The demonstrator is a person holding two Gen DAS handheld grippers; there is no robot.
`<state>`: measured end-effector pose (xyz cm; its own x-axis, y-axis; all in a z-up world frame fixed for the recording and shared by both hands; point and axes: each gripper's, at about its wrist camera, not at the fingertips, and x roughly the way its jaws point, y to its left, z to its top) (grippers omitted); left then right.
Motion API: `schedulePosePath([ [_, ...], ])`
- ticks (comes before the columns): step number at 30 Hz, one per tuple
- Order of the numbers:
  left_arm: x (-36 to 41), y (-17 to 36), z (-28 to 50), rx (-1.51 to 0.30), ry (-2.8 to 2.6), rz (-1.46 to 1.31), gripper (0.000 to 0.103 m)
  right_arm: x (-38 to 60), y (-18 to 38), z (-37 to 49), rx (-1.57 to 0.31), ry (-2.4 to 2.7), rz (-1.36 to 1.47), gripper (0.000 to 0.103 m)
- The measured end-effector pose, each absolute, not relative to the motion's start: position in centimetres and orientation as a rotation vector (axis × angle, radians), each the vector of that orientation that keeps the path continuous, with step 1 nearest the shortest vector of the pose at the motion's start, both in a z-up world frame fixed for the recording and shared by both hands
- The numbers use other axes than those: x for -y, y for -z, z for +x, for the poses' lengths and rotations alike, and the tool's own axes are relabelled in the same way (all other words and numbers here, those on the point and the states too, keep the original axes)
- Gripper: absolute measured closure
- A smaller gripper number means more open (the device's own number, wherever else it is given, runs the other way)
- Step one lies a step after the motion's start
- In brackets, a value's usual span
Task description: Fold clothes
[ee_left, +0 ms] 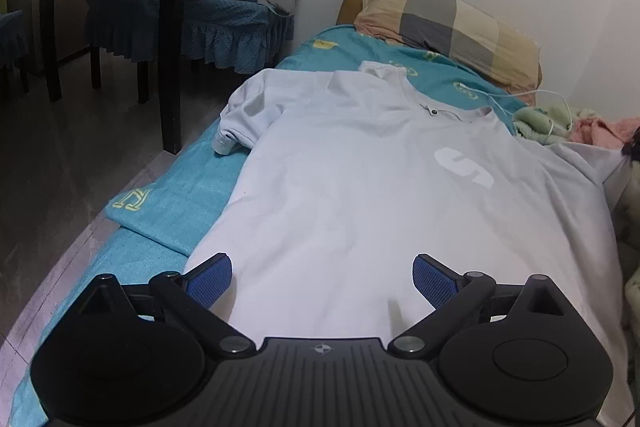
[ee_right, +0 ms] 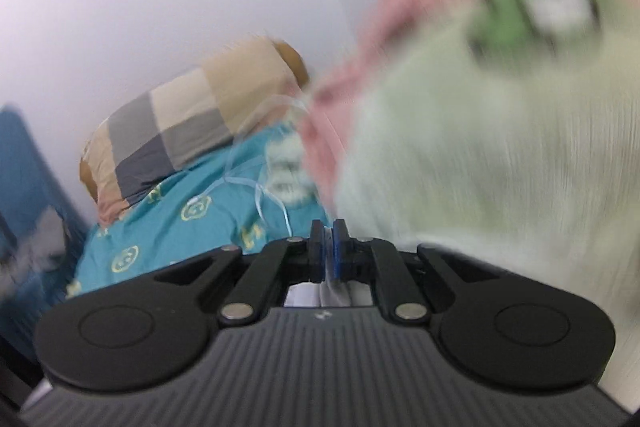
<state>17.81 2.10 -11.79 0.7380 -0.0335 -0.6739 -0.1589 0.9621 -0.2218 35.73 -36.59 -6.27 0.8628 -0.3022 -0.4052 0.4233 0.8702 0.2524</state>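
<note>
A white T-shirt [ee_left: 360, 187] lies face up on the bed, with a pale logo on the chest and its collar toward the pillow. Its left sleeve [ee_left: 244, 115] is bunched near the bed's edge. My left gripper [ee_left: 322, 263] hovers over the hem, open, with nothing between its blue pads [ee_left: 212, 277]. The shirt's right sleeve [ee_left: 592, 163] is drawn up toward a dark shape at the frame's edge. In the blurred right wrist view, my right gripper [ee_right: 329, 231] is shut on a thin fold of white T-shirt cloth [ee_right: 332, 277].
A checked pillow [ee_left: 448, 23] lies at the head of the teal sheet [ee_left: 168, 195]. A white cable [ee_left: 532, 95] runs to a heap of green and pink blankets [ee_right: 480, 147] by the wall. Blue-covered chairs [ee_left: 224, 15] and a dark table leg [ee_left: 172, 67] stand on the floor at left.
</note>
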Motion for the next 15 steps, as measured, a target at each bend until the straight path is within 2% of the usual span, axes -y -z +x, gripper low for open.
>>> schedulePosePath([
  [3, -2.5, 11.2, 17.7, -0.727, -0.064, -0.29, 0.005, 35.5, 3.2, 36.1, -0.331, 0.364, 0.231, 0.096],
  [7, -2.8, 10.6, 17.7, -0.706, -0.069, -0.273, 0.005, 33.9, 0.8, 37.7, -0.354, 0.272, 0.221, 0.096],
  [12, -3.7, 10.5, 18.0, -0.695, -0.095, -0.262, 0.005, 26.2, 1.2, 39.5, -0.469, 0.102, 0.168, 0.096],
  [15, -4.2, 10.9, 18.3, -0.695, -0.116, -0.257, 0.005, 20.3, 3.5, 40.0, -0.516, -0.009, 0.076, 0.096],
])
